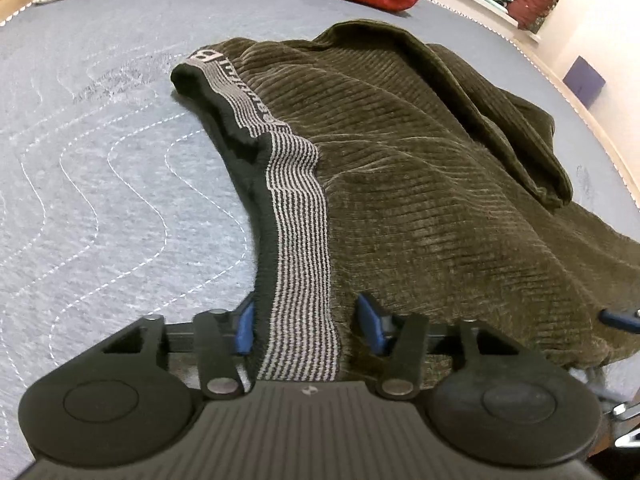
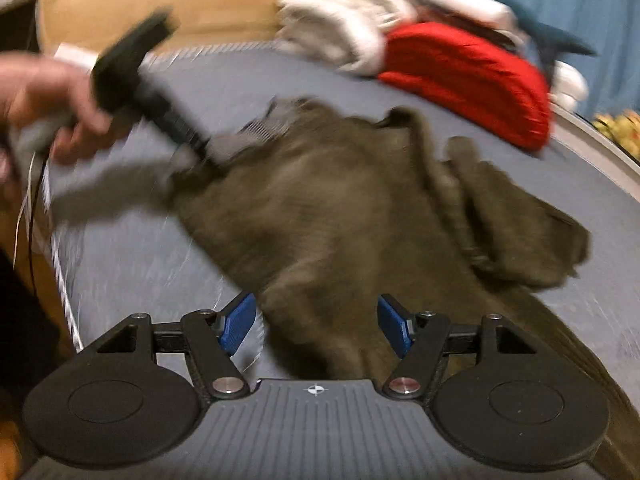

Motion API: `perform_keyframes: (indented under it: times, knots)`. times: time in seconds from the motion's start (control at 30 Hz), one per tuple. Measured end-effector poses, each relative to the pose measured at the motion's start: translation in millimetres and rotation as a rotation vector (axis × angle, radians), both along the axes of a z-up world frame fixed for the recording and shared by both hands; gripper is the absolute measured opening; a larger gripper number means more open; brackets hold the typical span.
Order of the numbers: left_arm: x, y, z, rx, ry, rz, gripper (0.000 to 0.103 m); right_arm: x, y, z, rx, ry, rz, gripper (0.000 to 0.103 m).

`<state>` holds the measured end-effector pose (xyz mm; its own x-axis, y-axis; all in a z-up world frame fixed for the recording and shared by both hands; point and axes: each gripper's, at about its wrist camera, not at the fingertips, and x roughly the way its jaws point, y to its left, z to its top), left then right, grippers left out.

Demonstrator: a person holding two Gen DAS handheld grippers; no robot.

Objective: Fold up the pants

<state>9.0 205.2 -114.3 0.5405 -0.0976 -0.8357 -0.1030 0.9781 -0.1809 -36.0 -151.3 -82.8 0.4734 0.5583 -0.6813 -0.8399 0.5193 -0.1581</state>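
Left gripper (image 1: 308, 328) spread astride striped waistband (image 1: 298, 216), right gripper (image 2: 316, 324) likewise spread, seemingly straddling blurred pants (image 2: 340, 200) fabric, poised for flattening before folding.

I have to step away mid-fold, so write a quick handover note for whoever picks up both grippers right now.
Left gripper: jaws apart, straddling the striped waistband of the pants, not clamped.
Right gripper: jaws apart, over the fabric at the pants' near edge; view is motion-blurred.
Pants lie bunched on the grey quilted bed, one leg flopped across the body.
Done: no neat fold visible yet.
Left: grip the waistband, flatten, then fold.
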Motion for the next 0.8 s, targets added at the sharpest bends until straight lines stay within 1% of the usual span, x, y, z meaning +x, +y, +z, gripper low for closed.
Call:
perform_keyframes:
  times: [0.07,0.1,0.13,0.17,0.2,0.27,0.3,0.33,0.37,0.4,0.43,0.47,0.5,0.53,0.57,0.6,0.67,0.7,0.73,0.8]
  knots:
    - [-1.9,0.4,3.9,0.008,-0.006,0.002,0.041,-3.5,9.7,-7.2,-0.062,-0.040,0.042,0.070]
    - [-3.6,0.6,6.2,0.012,-0.010,0.003,0.039,-5.5,14.8,-15.7,-0.094,-0.065,0.052,0.070]
    - [-5.6,0.9,8.8,0.018,-0.016,0.004,0.033,-4.1,14.1,-19.6,-0.123,-0.085,0.052,0.068]
    - [-7.4,0.9,11.4,0.028,-0.020,0.005,0.032,-3.7,16.9,-22.2,-0.151,-0.102,0.050,0.067]
    - [-9.1,1.3,14.2,0.029,-0.024,0.002,0.032,-4.4,16.8,-25.2,-0.165,-0.113,0.053,0.063]
    - [-13.1,3.9,24.9,0.031,-0.040,0.002,0.028,-6.2,17.9,-24.7,-0.178,-0.145,0.074,0.051]
    - [-16.4,6.8,31.5,0.033,-0.052,0.008,0.027,-3.7,19.7,-29.3,-0.186,-0.152,0.077,0.031]
    - [-20.9,10.2,38.4,0.038,-0.062,0.012,0.025,-3.7,19.2,-28.0,-0.190,-0.158,0.077,0.020]
    - [-26.3,14.3,45.3,0.046,-0.070,0.018,0.022,-4.1,17.8,-24.4,-0.177,-0.160,0.084,0.019]
    - [-31.3,18.2,51.1,0.050,-0.079,0.026,0.016,-3.5,14.7,-20.2,-0.156,-0.163,0.097,0.014]
    - [-38.2,23.7,58.3,0.056,-0.087,0.037,0.007,-6.9,12.8,-13.9,-0.134,-0.174,0.112,0.013]
    - [-45.6,29.6,62.8,0.043,-0.088,0.046,0.007,-11.7,10.5,-7.5,-0.119,-0.190,0.134,0.013]
    - [-52.5,35.5,66.3,0.031,-0.086,0.057,0.007,-12.6,10.2,-8.1,-0.114,-0.204,0.157,0.013]
    - [-59.3,39.7,68.3,0.037,-0.077,0.059,0.005,-17.0,7.2,-5.4,-0.113,-0.222,0.183,0.013]
    - [-65.3,40.8,67.6,0.056,-0.062,0.052,0.001,-20.7,4.0,-4.3,-0.115,-0.228,0.206,0.013]
    - [-69.0,40.5,65.2,0.077,-0.043,0.041,0.000,-22.0,0.9,-4.9,-0.119,-0.221,0.229,0.013]
    - [-72.9,37.4,55.1,0.180,0.013,0.030,0.000,-27.4,-0.2,-12.3,-0.158,-0.214,0.281,0.013]
    - [-73.0,37.2,50.6,0.211,0.032,0.015,0.000,-30.6,1.2,-19.8,-0.199,-0.222,0.311,0.013]
    - [-72.4,39.4,49.3,0.204,0.030,0.029,0.000,-34.1,2.3,-26.8,-0.238,-0.233,0.333,0.013]
    - [-70.5,45.3,56.9,0.139,-0.016,0.077,0.001,-39.3,3.6,-34.4,-0.280,-0.252,0.345,0.014]
